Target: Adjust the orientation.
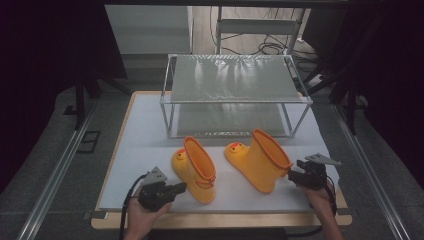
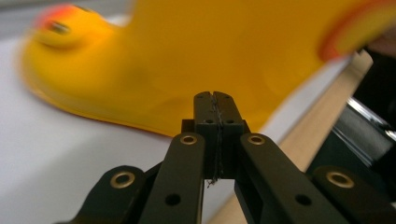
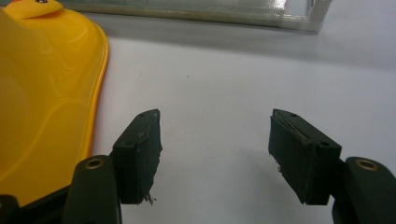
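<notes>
- Two yellow duck-faced rubber boots are seen on a white table top (image 1: 150,130) in front of a two-tier metal-framed shelf rack (image 1: 235,95); the left boot (image 1: 195,167) and the right boot (image 1: 260,160) stand upright just beside each other, toes turned toward the person's left.
- The left gripper (image 1: 176,189) is held low at the near edge, just short of the left boot's heel; its jaws are pressed together with nothing between them, as the left gripper view (image 2: 214,100) makes plain.
- The right gripper (image 1: 295,170) is poised beside the back of the right boot's cuff, jaws spread wide and empty; in the right gripper view (image 3: 215,135) the boot's yellow side (image 3: 46,102) lies just left of the left jaw, with bare table between the pads.
- The step in hand is judged to be the seizing of the boots for placing on the rack.
- It would be best done if the left jaws were opened before any advance, and each cuff rim taken between the pads, one pad inside the shaft and one outside.
- The rubber is likely to flex, so a deep bite on the rim is advised.
- Both forearms are seen entering from the bottom edge, the hands (image 1: 142,220) wrapped round the gripper bodies and angled inward toward the boots.
</notes>
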Demonstrator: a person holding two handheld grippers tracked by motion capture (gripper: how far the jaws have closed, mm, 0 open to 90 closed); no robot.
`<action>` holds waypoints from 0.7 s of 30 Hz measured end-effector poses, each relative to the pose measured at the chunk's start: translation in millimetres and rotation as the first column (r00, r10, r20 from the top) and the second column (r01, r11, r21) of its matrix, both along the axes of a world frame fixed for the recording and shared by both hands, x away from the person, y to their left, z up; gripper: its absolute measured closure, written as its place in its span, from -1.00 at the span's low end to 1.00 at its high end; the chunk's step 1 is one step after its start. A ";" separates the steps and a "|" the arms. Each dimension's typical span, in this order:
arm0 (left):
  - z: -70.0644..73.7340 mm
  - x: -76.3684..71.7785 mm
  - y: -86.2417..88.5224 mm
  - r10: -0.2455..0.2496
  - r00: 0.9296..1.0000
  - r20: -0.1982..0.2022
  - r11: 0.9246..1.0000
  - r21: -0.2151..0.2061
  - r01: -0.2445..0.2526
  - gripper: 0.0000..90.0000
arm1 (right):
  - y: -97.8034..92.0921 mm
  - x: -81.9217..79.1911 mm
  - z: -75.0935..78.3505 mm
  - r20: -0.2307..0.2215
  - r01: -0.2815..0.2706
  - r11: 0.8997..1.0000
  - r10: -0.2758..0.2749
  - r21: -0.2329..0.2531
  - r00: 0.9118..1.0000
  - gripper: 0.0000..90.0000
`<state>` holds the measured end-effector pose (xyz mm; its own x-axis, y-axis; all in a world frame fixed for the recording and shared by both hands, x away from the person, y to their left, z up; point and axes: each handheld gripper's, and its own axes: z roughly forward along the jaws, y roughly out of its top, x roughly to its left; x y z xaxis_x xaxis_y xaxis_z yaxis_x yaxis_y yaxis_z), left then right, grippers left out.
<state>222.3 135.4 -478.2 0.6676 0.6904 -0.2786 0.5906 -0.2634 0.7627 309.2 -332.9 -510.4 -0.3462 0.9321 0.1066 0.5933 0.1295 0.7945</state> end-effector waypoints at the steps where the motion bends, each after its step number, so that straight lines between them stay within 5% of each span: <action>1: -2.0 -2.4 -6.5 -0.016 1.000 0.002 1.000 0.003 0.016 1.00 | -0.6 0.0 0.1 0.000 0.004 1.000 -0.004 -0.001 1.000 -0.24; 14: -10.9 -16.6 -81.1 -0.099 0.992 0.075 0.995 0.031 0.097 1.00 | -8.0 0.6 -2.3 -0.006 0.047 0.999 -0.047 0.022 0.999 -0.24; 19: -11.6 -10.9 -98.4 -0.041 0.991 0.131 0.997 0.063 0.033 1.00 | -7.6 -0.5 -1.8 -0.002 0.049 0.999 -0.049 0.019 0.999 -0.24; 21: -13.6 -9.3 -99.3 -0.005 0.985 0.174 0.996 0.087 -0.010 1.00 | -7.8 -0.4 -1.8 -0.001 0.051 0.999 -0.051 0.018 0.999 -0.24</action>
<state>213.0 36.2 -491.8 0.6990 0.7085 -0.0968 0.4513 -0.3320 0.8283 308.9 -340.7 -512.2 -0.2981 0.9465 0.1236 0.5989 0.0846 0.7964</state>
